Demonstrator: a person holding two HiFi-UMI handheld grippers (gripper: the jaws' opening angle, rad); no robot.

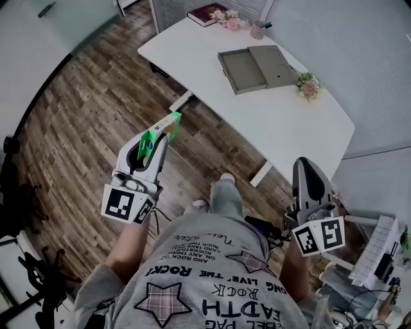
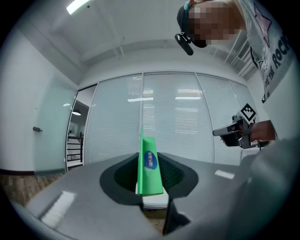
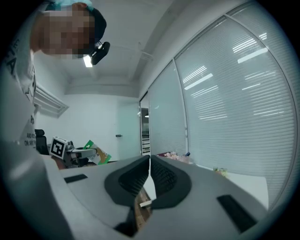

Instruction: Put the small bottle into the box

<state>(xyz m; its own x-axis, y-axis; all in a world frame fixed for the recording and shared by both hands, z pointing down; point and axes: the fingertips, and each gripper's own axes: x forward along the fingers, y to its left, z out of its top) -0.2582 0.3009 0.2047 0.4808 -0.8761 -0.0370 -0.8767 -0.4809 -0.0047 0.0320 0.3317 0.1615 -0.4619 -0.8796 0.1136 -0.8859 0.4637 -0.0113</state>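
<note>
My left gripper (image 1: 156, 142) is shut on a flat green carton (image 1: 162, 130) with a blue oval label, held out over the wood floor short of the white table (image 1: 289, 128). In the left gripper view the carton (image 2: 150, 164) stands upright, pinched between the jaws of the left gripper (image 2: 151, 190). An open grey box (image 1: 253, 67) lies on the table, lid folded back to its right. My right gripper (image 1: 308, 170) hangs near the table's near corner, and in its own view the right gripper (image 3: 149, 174) is shut with nothing in it. No bare bottle shows.
A dark red book (image 1: 205, 14), small flower bunches (image 1: 228, 19) (image 1: 308, 87) and a pen cup (image 1: 259, 29) sit on the table. Glass walls with blinds stand behind it. A cluttered shelf (image 1: 379, 257) is at the right, dark equipment (image 1: 26, 270) at the left.
</note>
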